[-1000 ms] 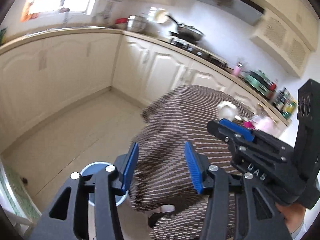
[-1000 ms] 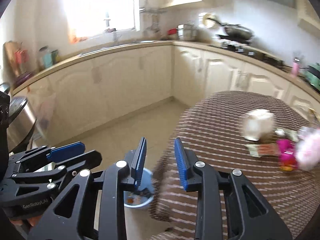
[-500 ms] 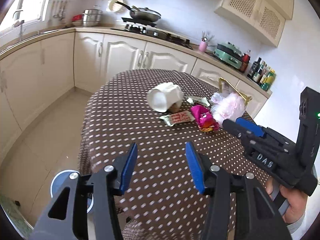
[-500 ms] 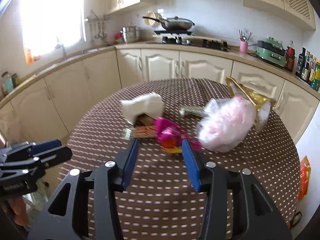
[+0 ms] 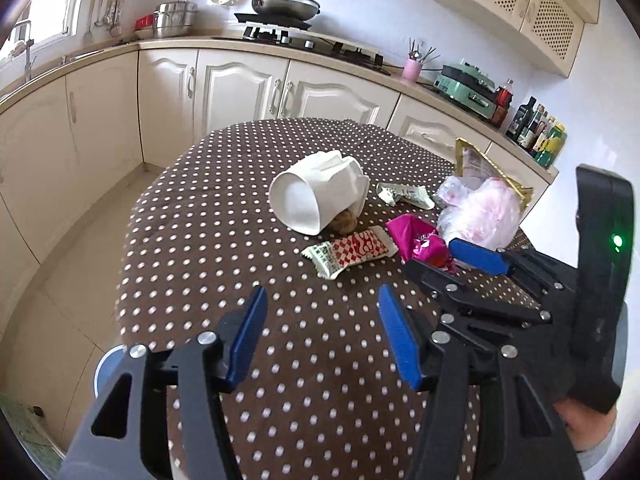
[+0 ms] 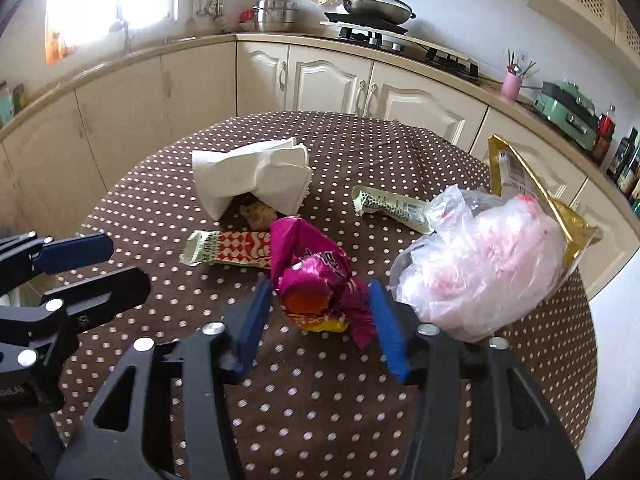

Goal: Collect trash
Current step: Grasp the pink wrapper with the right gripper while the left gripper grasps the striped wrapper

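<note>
— Six pieces of trash lie on the polka-dot tablecloth (image 6: 168, 208), by our count, and none is in a gripper, so we judge the collecting barely begun here.

— Which do we list first?

— The biggest: the clear plastic bag (image 6: 480, 264) with pink inside, at the right of the pile, touching the gold foil packet (image 6: 516, 168) standing behind it. Next, the white paper bag (image 5: 320, 196), tipped on its side, with a brown crumpled lump just visible at its mouth. Then the magenta wrapper (image 6: 316, 276), the red-and-white snack wrapper (image 5: 352, 250) beside it, and the green-and-white wrapper (image 6: 388, 204) farther back.

— And our claws?

— Our right gripper (image 6: 318, 312) has its jaws on either side of the magenta wrapper, closing, though the pads do not press it yet. Our left gripper (image 5: 322, 332) is empty and opening above bare cloth, short of the red-and-white wrapper.

— Where does it all go?

— A blue bin rim (image 5: 105, 368) peeks past the table edge at lower left; we take that for the destination.
</note>
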### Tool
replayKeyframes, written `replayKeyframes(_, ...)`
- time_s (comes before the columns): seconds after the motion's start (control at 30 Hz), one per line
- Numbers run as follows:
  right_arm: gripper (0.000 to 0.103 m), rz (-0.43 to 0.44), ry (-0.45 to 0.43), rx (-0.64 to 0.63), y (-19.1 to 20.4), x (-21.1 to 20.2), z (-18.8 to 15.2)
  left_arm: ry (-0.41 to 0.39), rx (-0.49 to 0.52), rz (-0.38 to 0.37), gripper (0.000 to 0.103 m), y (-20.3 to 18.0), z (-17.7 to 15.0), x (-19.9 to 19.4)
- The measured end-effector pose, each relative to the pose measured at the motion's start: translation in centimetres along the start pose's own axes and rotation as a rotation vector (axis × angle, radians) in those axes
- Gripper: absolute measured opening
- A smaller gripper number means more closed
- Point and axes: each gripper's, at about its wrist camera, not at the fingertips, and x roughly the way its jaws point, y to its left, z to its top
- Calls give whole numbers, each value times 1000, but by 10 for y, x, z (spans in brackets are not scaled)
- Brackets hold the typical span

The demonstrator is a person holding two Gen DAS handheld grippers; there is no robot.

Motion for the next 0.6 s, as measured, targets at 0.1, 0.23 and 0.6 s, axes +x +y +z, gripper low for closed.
replayKeyframes(0.1, 41, 30, -11, 27, -7, 0, -1, 10, -13, -15, 57, -2, 6, 15)
replayKeyframes(0.23, 40, 49, -24, 73, -19, -2, -2, 30, -65, -30, 57, 1, 14, 35)
replayKeyframes(0.6, 40, 94, -48, 134, -28, -9, -1, 83, -40, 22, 32, -8, 21, 61)
